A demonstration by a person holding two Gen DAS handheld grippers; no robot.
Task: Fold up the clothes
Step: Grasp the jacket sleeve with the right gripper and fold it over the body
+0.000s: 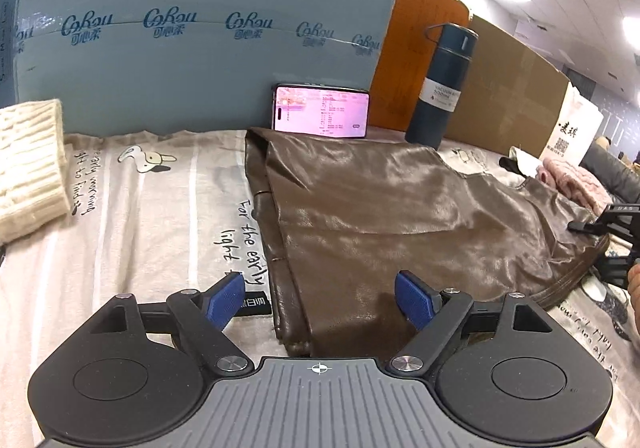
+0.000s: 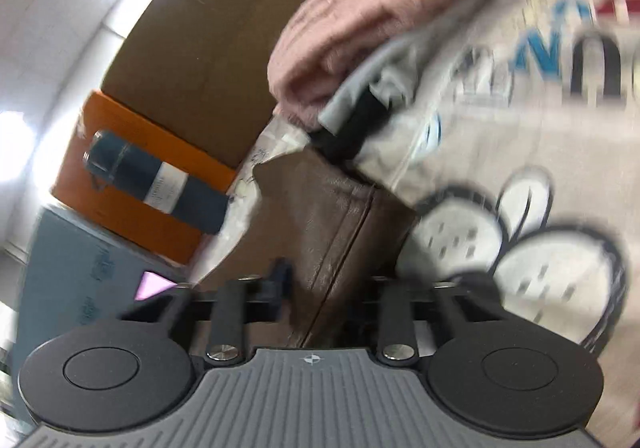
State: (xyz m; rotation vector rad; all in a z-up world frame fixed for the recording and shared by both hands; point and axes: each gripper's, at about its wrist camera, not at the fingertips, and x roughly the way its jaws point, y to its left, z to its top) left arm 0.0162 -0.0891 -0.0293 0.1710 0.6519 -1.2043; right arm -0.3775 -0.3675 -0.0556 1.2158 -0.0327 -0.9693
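A dark blue flask [image 1: 442, 86] stands upright at the far side of the bed, its lid on, so its contents cannot be seen. Behind it an orange box [image 1: 420, 48] and a brown cardboard box [image 1: 508, 96] stand closed, with a grey-blue packing box [image 1: 200, 40] to their left; a white paper bag [image 1: 576, 128] stands far right, and what it holds is hidden.

Only the left wrist view shows the phone [image 1: 320, 110] leaning lit against the grey-blue box, the cream knitted sweater [image 1: 30, 168] folded at the far left, and the printed sheet [image 1: 140, 208] with its rabbit drawing. The right wrist view is tilted and blurred; it alone shows up close a pale printed garment [image 2: 520, 108] with cartoon hands, lying over the far right end of the brown leather garment [image 1: 380, 208], and a pink fluffy knit [image 2: 380, 8] just beyond it.

The brown leather garment lies in the middle of the sheet, spread flat, glossy and lightly creased, with stitched seams along its left edge and a hemmed edge at the near right.

The left gripper [image 1: 320, 298] hovers over the near left corner of the garment, its blue pads [image 1: 226, 298] spread wide and holding nothing. The right gripper [image 2: 320, 288] sits at the garment's right end with brown leather between its fingers; whether they are pinching it I cannot tell.
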